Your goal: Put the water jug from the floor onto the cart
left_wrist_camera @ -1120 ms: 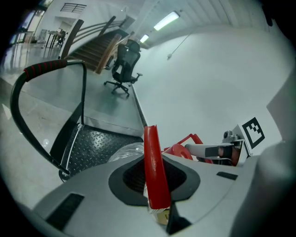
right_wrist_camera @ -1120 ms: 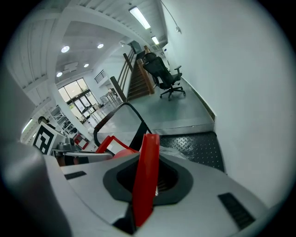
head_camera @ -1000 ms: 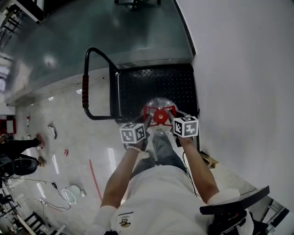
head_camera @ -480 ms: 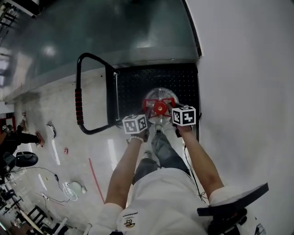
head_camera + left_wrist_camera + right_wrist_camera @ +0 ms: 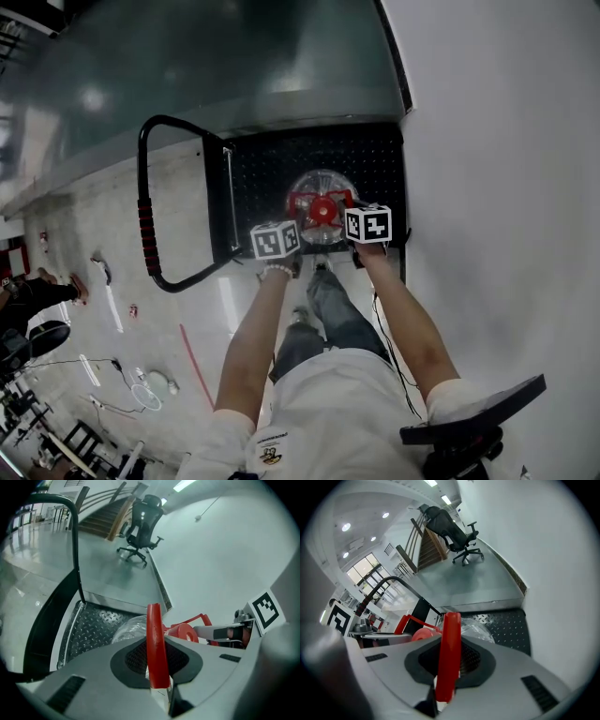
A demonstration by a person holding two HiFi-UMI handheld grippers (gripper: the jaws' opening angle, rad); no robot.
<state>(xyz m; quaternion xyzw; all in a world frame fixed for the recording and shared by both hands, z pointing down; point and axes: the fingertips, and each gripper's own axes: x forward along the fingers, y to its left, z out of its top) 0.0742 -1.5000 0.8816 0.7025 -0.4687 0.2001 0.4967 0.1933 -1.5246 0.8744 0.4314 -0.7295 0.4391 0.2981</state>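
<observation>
The clear water jug [image 5: 322, 194] with a red cap [image 5: 321, 209] and red handle hangs over the black cart deck [image 5: 272, 173]. My left gripper [image 5: 298, 212] is shut on the red handle's left side [image 5: 155, 644]. My right gripper [image 5: 343, 208] is shut on the handle's right side [image 5: 449, 653]. In the left gripper view the cap [image 5: 183, 632] and the jug's clear body [image 5: 131, 626] show beyond the jaws, with the right gripper [image 5: 225, 633] across from it. Whether the jug's base touches the deck is hidden.
The cart's black push bar with a red grip [image 5: 145, 234] stands at the left of the deck. A white wall [image 5: 497, 169] runs close along the cart's right side. A grey ramp [image 5: 216, 66] lies beyond it, and an office chair [image 5: 143, 531] stands farther off. Cables lie on the tiled floor [image 5: 141, 389].
Both grippers have carried the jug forward and down, from the cart's near edge to over the middle of the deck. Both grips stayed shut.
</observation>
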